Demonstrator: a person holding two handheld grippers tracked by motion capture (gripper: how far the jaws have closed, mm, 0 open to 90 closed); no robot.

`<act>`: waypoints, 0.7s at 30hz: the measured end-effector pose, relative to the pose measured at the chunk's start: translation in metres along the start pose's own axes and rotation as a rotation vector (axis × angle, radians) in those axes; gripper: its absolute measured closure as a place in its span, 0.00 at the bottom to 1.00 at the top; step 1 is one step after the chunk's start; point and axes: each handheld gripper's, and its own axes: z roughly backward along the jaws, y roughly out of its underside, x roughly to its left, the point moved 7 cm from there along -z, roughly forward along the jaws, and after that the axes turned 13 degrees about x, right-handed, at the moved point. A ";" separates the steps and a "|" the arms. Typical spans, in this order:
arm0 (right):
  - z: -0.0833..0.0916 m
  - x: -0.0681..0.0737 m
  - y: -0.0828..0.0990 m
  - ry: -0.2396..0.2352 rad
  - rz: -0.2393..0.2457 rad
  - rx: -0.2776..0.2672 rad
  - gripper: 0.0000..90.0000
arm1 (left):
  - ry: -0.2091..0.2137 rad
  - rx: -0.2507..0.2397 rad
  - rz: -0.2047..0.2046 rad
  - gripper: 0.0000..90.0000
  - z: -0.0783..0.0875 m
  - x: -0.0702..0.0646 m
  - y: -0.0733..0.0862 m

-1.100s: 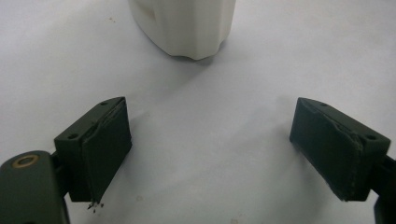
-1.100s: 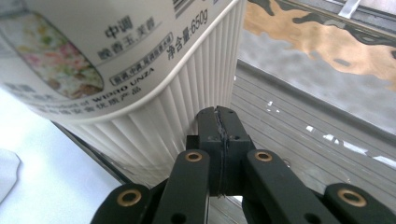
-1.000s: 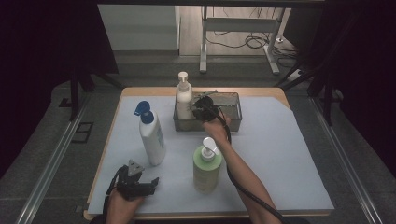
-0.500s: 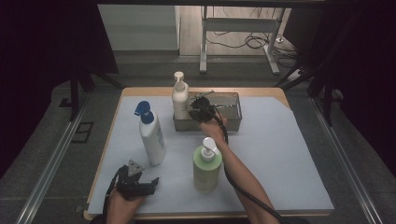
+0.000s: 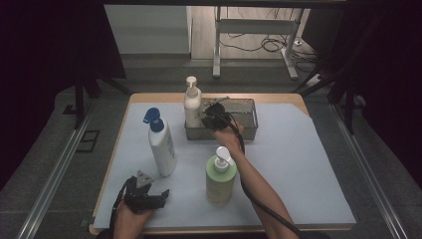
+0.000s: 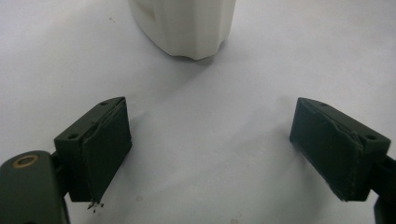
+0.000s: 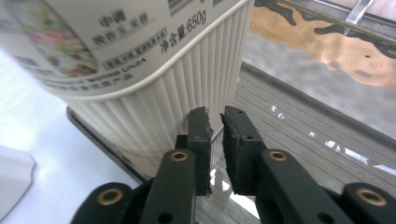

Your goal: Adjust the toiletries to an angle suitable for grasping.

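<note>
Bottle (image 5: 192, 104) stands upright in basket (image 5: 249, 130), pump topmost.

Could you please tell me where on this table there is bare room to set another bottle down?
The widest bare patch is the white mat right of the green pump bottle and the forearm, below the wire basket. A smaller patch lies left of the basket, above the blue-capped bottle. It is crowded around the cream pump bottle and right gripper.
</note>
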 end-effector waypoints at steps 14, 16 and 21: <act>0.027 -0.002 0.009 -0.034 0.053 -0.022 0.53 | 0.000 -0.001 0.000 0.14 0.000 0.000 0.000; 0.032 -0.002 0.010 -0.035 0.060 -0.031 0.50 | -0.001 -0.001 -0.001 0.14 0.000 0.000 0.000; 0.041 -0.002 0.012 -0.049 0.070 -0.039 0.46 | -0.001 -0.001 -0.001 0.14 0.000 0.000 0.000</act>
